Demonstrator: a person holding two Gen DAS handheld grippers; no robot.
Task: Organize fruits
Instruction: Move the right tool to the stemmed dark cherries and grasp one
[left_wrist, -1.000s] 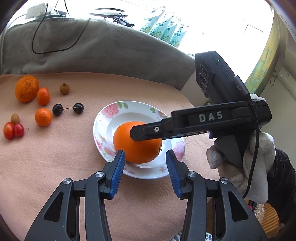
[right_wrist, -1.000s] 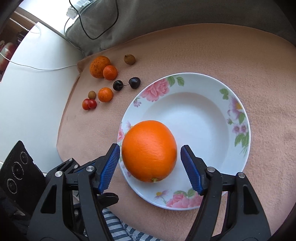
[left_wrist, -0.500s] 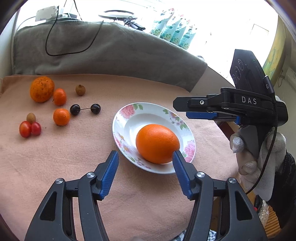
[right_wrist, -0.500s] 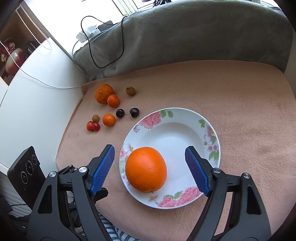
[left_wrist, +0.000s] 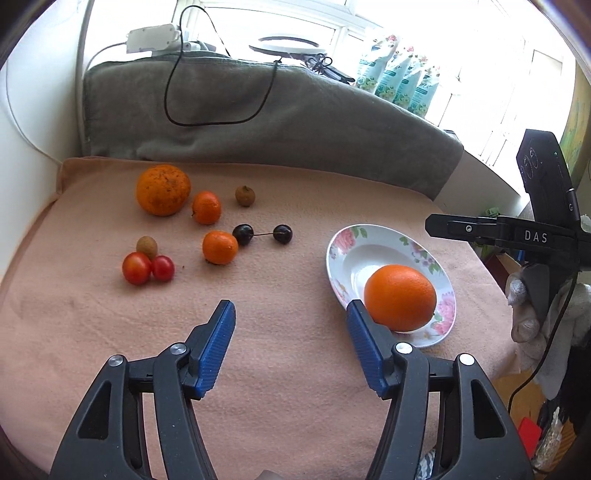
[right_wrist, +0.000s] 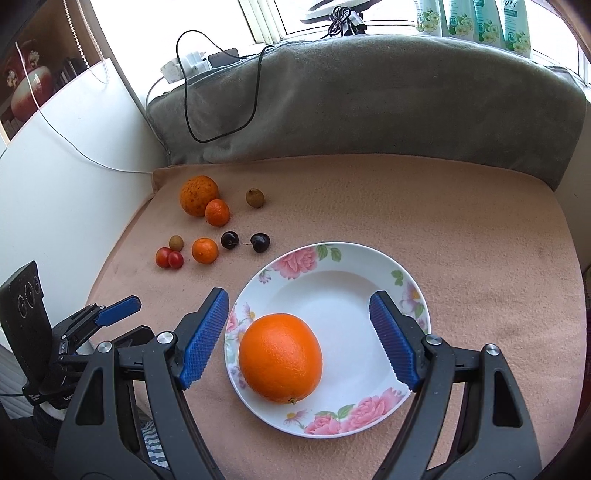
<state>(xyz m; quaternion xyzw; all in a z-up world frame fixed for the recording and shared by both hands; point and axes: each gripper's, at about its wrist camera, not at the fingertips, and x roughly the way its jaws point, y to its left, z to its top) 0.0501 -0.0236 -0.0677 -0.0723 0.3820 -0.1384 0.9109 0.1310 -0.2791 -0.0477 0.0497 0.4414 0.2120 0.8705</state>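
With 1 orange lying on the floral plate at lower centre of the right wrist view, we judge the next pick to be among the loose fruit at upper left. Both the left claw and the right claw gape wide and hold nothing. We should aim the left claw at 1 small mandarin, straddling it squarely and clear of the paired cherries touching it.

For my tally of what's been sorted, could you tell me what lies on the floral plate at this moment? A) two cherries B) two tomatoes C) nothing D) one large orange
D: a single orange sits on the plate; the cherries and tomatoes lie on the cloth off to its left.
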